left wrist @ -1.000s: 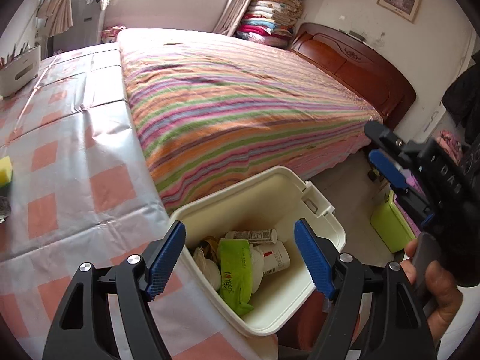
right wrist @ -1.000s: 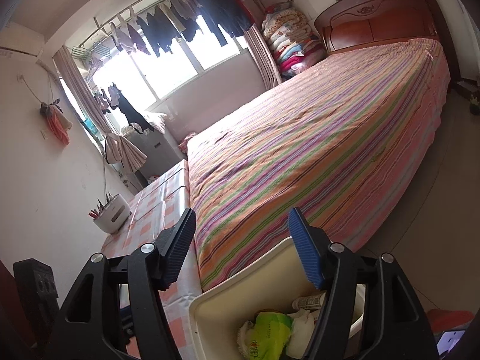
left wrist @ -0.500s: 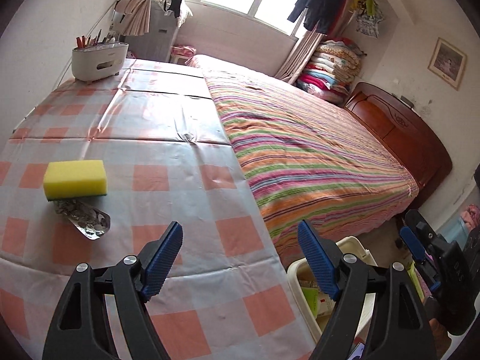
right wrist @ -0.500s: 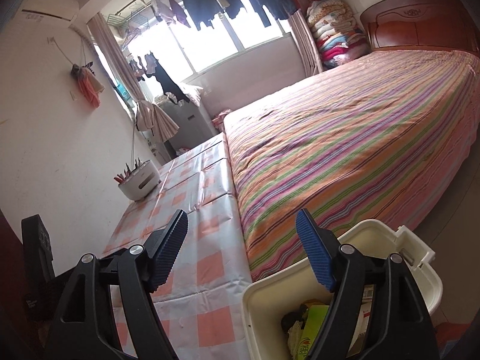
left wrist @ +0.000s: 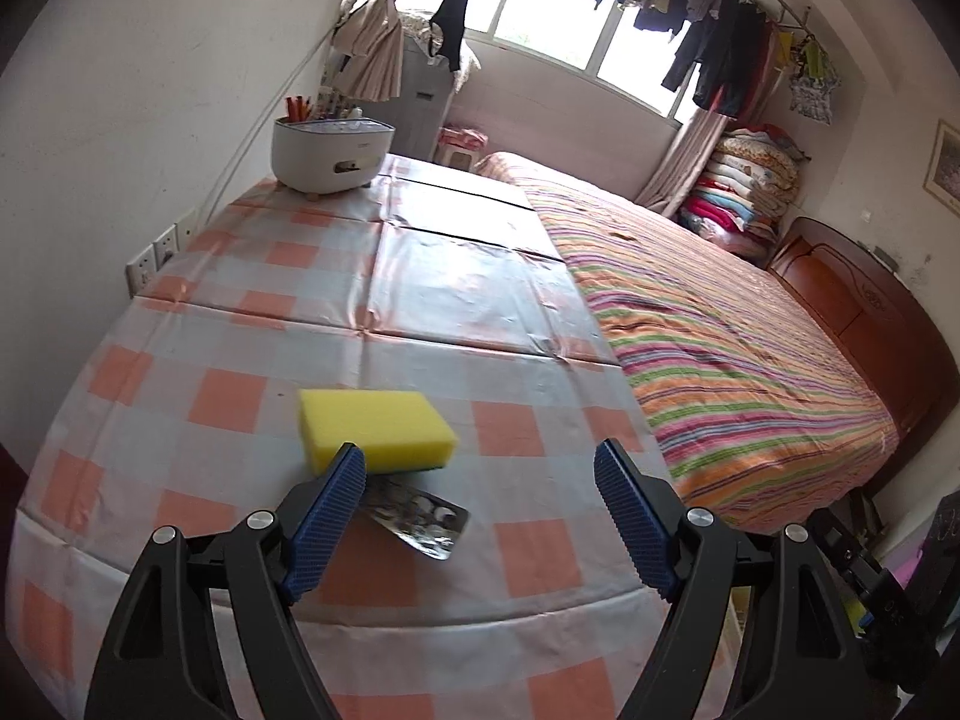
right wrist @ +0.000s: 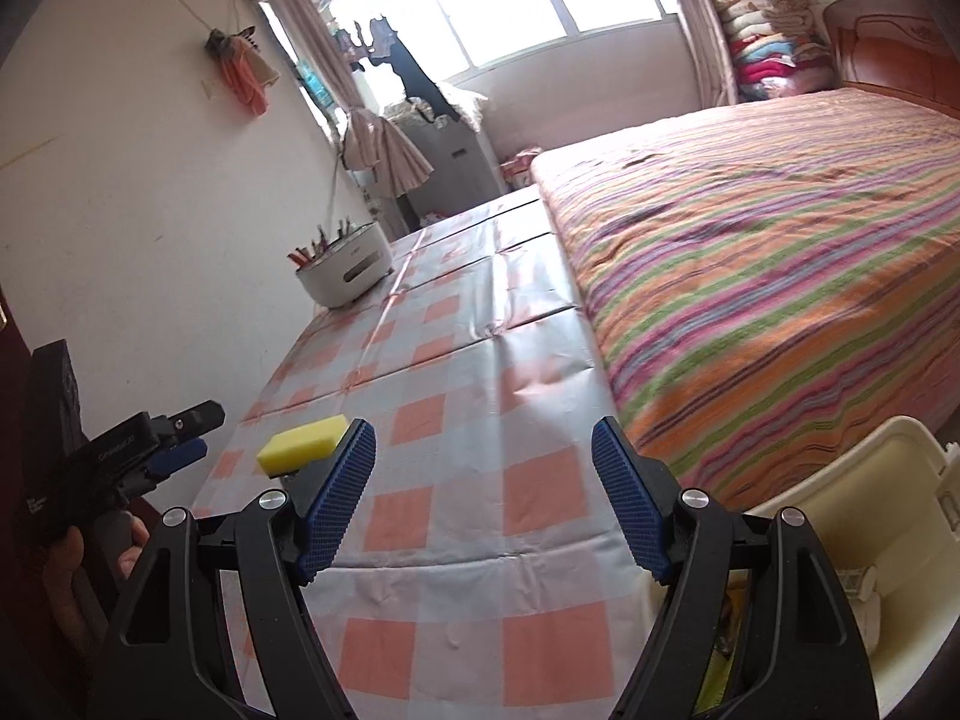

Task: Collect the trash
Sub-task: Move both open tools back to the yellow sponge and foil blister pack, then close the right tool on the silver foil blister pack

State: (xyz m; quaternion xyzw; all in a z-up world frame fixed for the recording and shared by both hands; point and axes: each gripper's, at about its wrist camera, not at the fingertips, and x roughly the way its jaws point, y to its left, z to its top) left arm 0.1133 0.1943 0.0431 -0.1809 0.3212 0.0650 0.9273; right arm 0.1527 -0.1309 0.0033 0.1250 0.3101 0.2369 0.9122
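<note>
Left gripper: fingers spread wide, nothing held between them; it is poised above the near part of the table.
Foil wrapper: a crumpled silver piece is seen lying flat on the tablecloth, between the left fingers and close to the left-hand one, whose tip hides part of it.
Sponge: a yellow block is set just behind the wrapper, apparently touching it.
Right gripper: fingers also spread wide and empty; it is held over the near edge of the table.
Bin: a cream plastic tub is seen below the table edge at the right gripper's right side, partly hidden by the finger; a little of its contents shows but cannot be made out.
Table: covered with an orange-and-white checked cloth.
Holder: a white tub of pens is placed at the far end, by the wall.
Bed: a striped cover, lying along the table's right side.
</note>
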